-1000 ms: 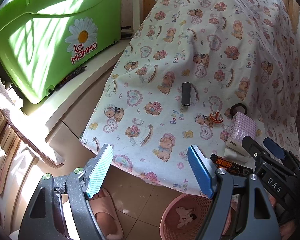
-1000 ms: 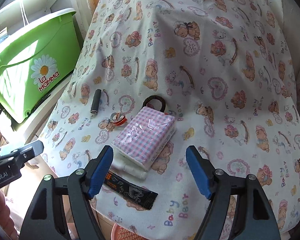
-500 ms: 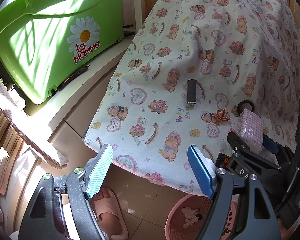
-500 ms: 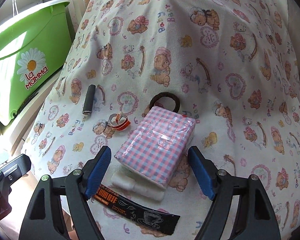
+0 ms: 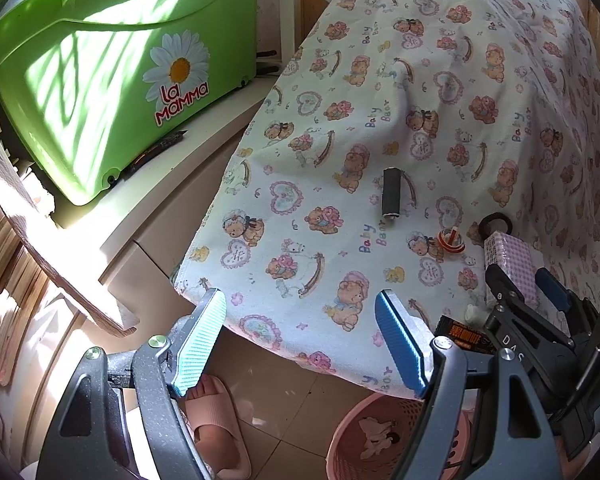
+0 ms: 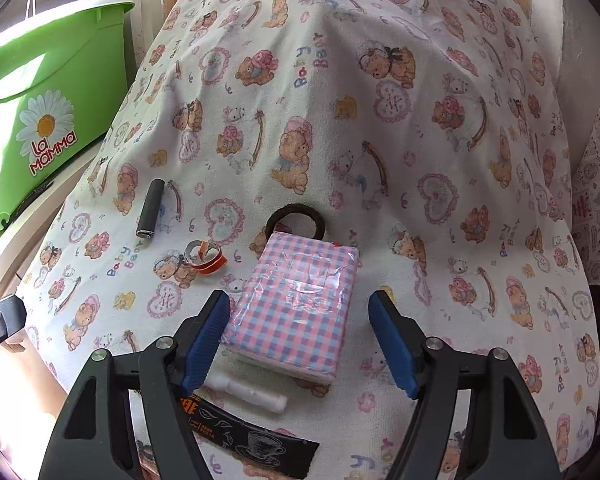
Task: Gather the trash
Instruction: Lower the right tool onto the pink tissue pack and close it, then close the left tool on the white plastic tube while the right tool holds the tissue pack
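The right gripper (image 6: 300, 340), jaws wide, straddled a glossy plaid tissue pack (image 6: 296, 304) near the cloth-covered desk's (image 6: 380, 120) front edge. The left gripper (image 5: 300, 340) gaped, empty, past that edge above a pink perforated basket (image 5: 348, 436).

A lived-in home room: a table under a teddy-bear "Baby Bear" cloth (image 5: 440, 128), a green "La Mamma" plastic tub (image 5: 112, 76) on a white cabinet (image 5: 172, 184) at 10 o'clock, a pink slipper (image 5: 216, 420) and pink basket (image 5: 380, 436) on tiled floor at 6 o'clock.
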The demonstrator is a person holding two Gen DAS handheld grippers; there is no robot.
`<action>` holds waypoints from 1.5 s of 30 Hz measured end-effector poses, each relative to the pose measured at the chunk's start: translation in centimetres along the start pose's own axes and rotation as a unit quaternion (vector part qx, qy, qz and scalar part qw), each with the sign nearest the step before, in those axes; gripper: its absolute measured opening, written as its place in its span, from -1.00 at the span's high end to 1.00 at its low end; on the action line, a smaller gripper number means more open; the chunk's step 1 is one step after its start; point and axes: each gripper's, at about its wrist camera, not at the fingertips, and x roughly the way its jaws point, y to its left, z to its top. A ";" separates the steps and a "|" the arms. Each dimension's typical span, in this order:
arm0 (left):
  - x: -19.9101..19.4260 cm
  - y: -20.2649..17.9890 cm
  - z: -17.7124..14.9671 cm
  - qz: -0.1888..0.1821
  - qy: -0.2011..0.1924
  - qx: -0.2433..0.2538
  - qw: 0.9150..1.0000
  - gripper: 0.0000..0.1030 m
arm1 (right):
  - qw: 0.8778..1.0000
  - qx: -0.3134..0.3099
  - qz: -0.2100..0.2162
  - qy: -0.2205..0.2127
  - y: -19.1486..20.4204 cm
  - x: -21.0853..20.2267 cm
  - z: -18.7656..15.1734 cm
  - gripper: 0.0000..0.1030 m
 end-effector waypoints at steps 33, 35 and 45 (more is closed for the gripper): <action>-0.5 -0.6 -0.8 -0.002 0.001 0.020 1.000 -0.46 | 0.990 -0.036 0.121 0.055 -7.9 -4.5 -2.1 -0.07; -0.5 -0.7 -0.8 -0.005 0.001 0.019 1.000 -0.46 | 0.990 -0.028 0.123 0.055 -8.1 -4.4 -2.2 -0.30; -0.2 -2.3 -1.2 -0.024 0.015 0.039 0.999 -0.46 | 0.993 -0.022 0.105 0.047 -7.5 -4.0 -2.2 -0.32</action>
